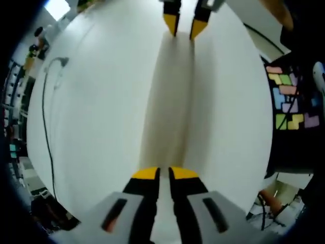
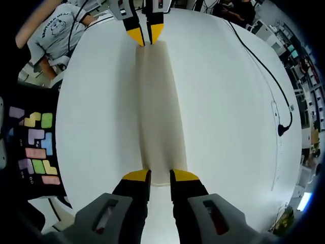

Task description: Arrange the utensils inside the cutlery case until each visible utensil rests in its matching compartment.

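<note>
Two hand-held grippers [image 1: 164, 174] [image 2: 160, 176] at long, perhaps fabric, cutlery case [image 2: 158, 117].

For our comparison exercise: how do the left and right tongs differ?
Gap: the left tongs show a narrow slit, the right tongs a wider one. Place: the left tongs sit at one end of the case, the right tongs at the opposite end. Both have yellow tips.

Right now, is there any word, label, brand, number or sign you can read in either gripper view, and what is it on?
None can be read.
Grey T-shirt of a person, top left of the right gripper view: dark print, too blurred to read.
Dark board of coloured blocks beside the white table: shapes, no lettering.
Long cream case between the tongs: no marking seen.
</note>
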Demonstrator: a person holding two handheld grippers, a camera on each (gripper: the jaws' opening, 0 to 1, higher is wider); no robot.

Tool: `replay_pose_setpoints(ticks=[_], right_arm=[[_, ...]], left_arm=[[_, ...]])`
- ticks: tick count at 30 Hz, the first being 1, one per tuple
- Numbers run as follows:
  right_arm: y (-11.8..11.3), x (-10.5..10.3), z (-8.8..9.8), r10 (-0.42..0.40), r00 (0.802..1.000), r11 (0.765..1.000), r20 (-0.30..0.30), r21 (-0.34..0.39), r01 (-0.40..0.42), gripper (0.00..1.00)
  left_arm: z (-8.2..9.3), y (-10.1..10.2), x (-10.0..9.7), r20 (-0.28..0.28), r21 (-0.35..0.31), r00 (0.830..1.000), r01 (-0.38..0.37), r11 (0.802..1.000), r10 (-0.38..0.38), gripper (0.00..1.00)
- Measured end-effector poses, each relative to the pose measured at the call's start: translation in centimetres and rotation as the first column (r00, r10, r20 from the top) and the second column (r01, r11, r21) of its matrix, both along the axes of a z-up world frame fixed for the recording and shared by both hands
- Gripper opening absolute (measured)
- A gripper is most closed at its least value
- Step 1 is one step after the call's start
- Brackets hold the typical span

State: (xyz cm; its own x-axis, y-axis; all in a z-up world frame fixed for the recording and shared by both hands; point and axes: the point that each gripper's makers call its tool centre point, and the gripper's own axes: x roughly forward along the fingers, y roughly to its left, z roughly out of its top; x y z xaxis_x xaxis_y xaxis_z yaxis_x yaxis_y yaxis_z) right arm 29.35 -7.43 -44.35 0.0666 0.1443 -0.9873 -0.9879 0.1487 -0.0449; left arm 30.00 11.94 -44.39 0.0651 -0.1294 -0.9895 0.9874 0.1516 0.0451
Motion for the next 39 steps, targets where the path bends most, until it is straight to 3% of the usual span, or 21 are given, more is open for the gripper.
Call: replay_pose_setpoints(ticks=[5,10,20,25,28,31,36,39], right_arm=[[-0.03,0.12,-0.01,-0.009,1.0,1.0,-0.014,-0.019,0.009,0.15],[-0.09,-0.01,-0.05,-0.016,1.0,1.0,-0.021,0.002,0.016,0.15],[0.07,-0.03,-0.11,-0.014,0.999,0.999,-0.033,-0.048,0.012,0.15],[-0.12,0.12,-0.04,-0.023,0.997,0.999,-0.069,0.043,0.026,0.15],[-0.19,0.14,0.0,-0.027,0.997,0.998,-0.072,0.061,0.031,0.15],[0.0,0.06,-0.08,-0.026,0.998,0.998,-0.065,0.058,0.03,0.15],[0.02,-0.11,-0.08,0.01,0.999,1.0,-0.042,-0.011,-0.011,0.15],[0.01,-0.04,-0.12,0.018,0.999,0.999,-0.047,-0.031,-0.02,0.15]], left_arm=[[-0.18,-0.18,0.86,0.039,0.031,0.999,0.027,0.999,-0.029,0.01],[-0.14,-0.22,0.71,-0.001,0.026,1.0,-0.008,1.0,0.008,0.01],[-0.26,-0.22,0.48,0.0,0.064,1.0,0.002,0.998,-0.002,0.01],[-0.32,-0.16,0.48,-0.007,0.113,1.0,0.015,0.993,-0.014,0.01],[-0.27,-0.12,0.55,-0.012,0.128,1.0,0.019,0.992,-0.017,0.01],[-0.19,0.09,0.51,-0.008,0.114,1.0,0.017,0.993,-0.017,0.01],[-0.03,0.14,0.6,-0.006,0.029,1.0,-0.012,0.999,0.012,0.01],[-0.07,0.09,0.49,-0.003,0.016,1.0,0.009,1.0,-0.009,0.01]])
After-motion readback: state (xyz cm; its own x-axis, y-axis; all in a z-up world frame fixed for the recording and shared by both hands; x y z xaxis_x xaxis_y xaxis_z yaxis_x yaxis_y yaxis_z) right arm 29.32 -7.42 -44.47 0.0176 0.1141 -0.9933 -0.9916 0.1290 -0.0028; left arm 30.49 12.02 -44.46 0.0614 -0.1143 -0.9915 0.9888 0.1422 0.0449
